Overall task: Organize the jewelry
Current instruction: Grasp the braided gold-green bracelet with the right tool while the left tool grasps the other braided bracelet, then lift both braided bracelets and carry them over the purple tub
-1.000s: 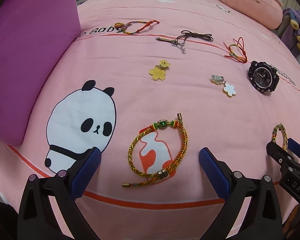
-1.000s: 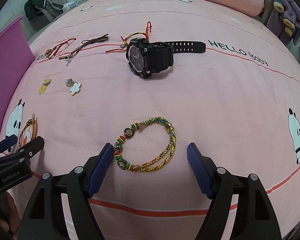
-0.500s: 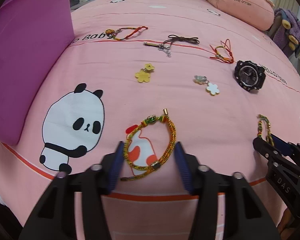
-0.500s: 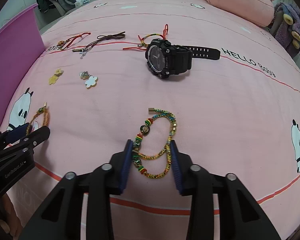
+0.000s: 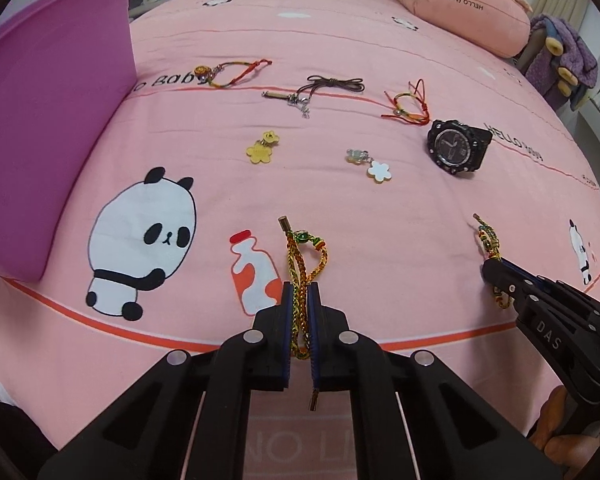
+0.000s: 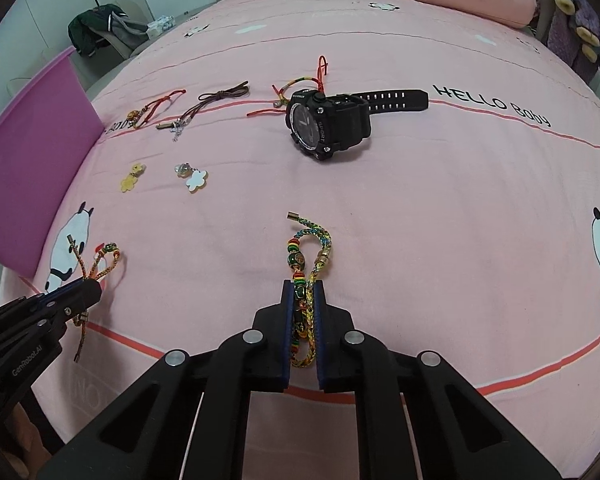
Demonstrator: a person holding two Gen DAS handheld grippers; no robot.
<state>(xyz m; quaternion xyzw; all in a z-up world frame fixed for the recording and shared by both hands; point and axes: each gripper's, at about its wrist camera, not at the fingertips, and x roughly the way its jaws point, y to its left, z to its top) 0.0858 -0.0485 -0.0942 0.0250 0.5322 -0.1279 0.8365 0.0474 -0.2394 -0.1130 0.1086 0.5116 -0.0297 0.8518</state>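
Observation:
My left gripper [image 5: 299,292] is shut on a yellow-and-orange braided bracelet [image 5: 304,256] with a green bead, squeezed flat between the pads above the pink bedspread [image 5: 340,208]. My right gripper [image 6: 303,290] is shut on a multicolour braided bracelet [image 6: 310,248] with round beads. Each gripper shows in the other's view, the left one [image 6: 88,292] at lower left, the right one [image 5: 496,276] at lower right. A purple box [image 5: 48,128] stands at the left.
On the bedspread lie a black sport watch [image 6: 328,124], a red-and-yellow string bracelet [image 5: 410,104], a brown cord necklace [image 5: 324,86], a red cord bracelet [image 5: 232,70], a yellow flower charm [image 5: 262,148] and a white flower charm [image 5: 374,166]. A pink pillow [image 5: 460,4] lies at the back.
Both grippers went from wide open around their bracelets to shut on them. The bracelets are now pinched into narrow loops and both grippers have risen a little.

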